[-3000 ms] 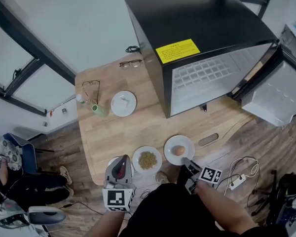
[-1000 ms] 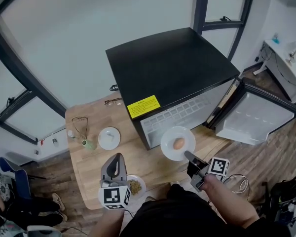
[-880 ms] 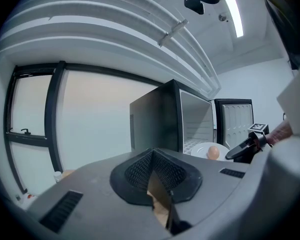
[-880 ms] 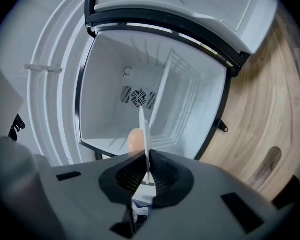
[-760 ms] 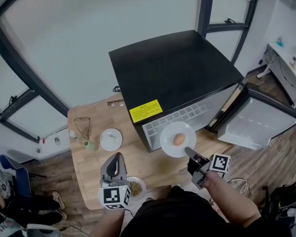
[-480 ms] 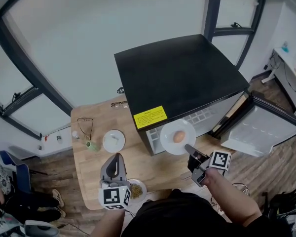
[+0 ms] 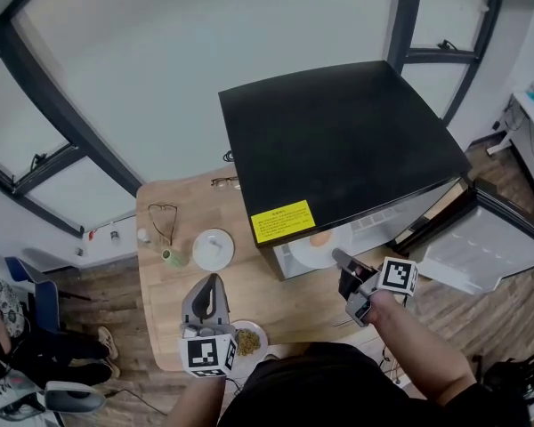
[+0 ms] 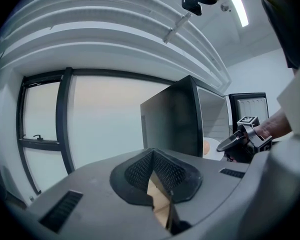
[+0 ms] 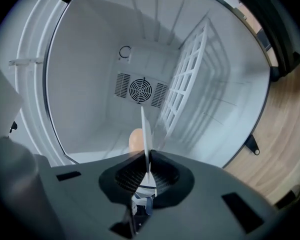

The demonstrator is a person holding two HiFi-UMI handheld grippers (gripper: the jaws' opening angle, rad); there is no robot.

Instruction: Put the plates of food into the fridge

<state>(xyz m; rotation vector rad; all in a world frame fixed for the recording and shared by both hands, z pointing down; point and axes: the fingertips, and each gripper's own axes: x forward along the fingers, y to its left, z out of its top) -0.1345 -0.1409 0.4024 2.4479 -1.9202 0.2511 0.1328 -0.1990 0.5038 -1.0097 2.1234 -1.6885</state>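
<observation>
**Egg plate held at the fridge opening**

The plate [image 7: 313, 249] with the egg [image 7: 320, 238] is clamped by its rim in the right hand-held gripper [image 7: 338, 258]. From the head view it is seen half tucked under the black top of the fridge [image 7: 338, 140], whose door [image 7: 485, 258] stands open to the right. The inside is shown only in the right gripper view. There the plate is seen edge-on between the jaws, with a round fan [image 9: 139, 90] on the back wall and a wire shelf [image 9: 190, 84] to the right. In the left gripper view the left hand-held gripper [image 8: 152, 176] is shown with its jaws together on nothing. A plate of grains [image 7: 247, 338], seen only from the head view, lies on the wooden surface [image 7: 258, 296] just beside that gripper.
</observation>
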